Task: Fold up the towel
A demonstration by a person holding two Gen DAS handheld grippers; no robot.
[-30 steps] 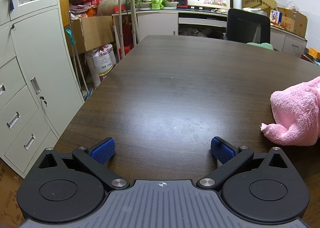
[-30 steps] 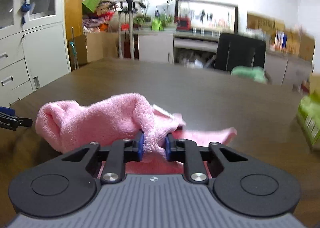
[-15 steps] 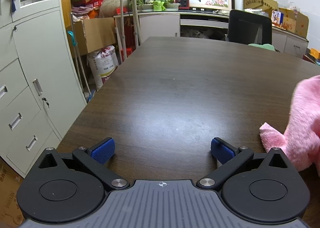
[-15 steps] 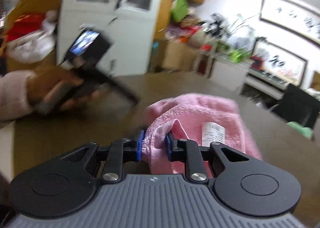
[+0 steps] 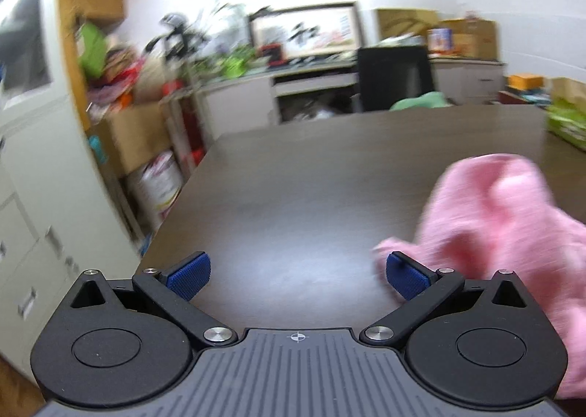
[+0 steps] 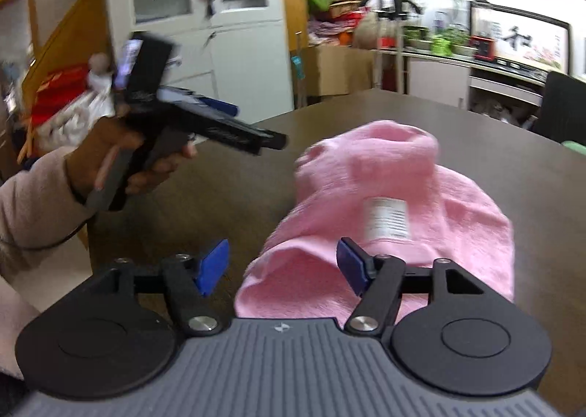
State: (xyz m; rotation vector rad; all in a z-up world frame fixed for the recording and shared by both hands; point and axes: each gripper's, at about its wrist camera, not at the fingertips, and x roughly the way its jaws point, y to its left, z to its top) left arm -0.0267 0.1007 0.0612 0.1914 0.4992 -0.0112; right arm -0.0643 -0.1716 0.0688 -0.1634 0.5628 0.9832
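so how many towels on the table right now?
1. The pink towel lies bunched on the dark table, just ahead of the right gripper, whose jaws are opening around its near edge. None hidden that I can see.

Towel (image 6: 395,204) on the table (image 6: 494,131), left hand-held gripper (image 6: 252,131) to its left, chair (image 5: 395,76) behind

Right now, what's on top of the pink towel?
A white label lies on top of the pink towel. The towel is bunched on the table; its folds hide anything inside.
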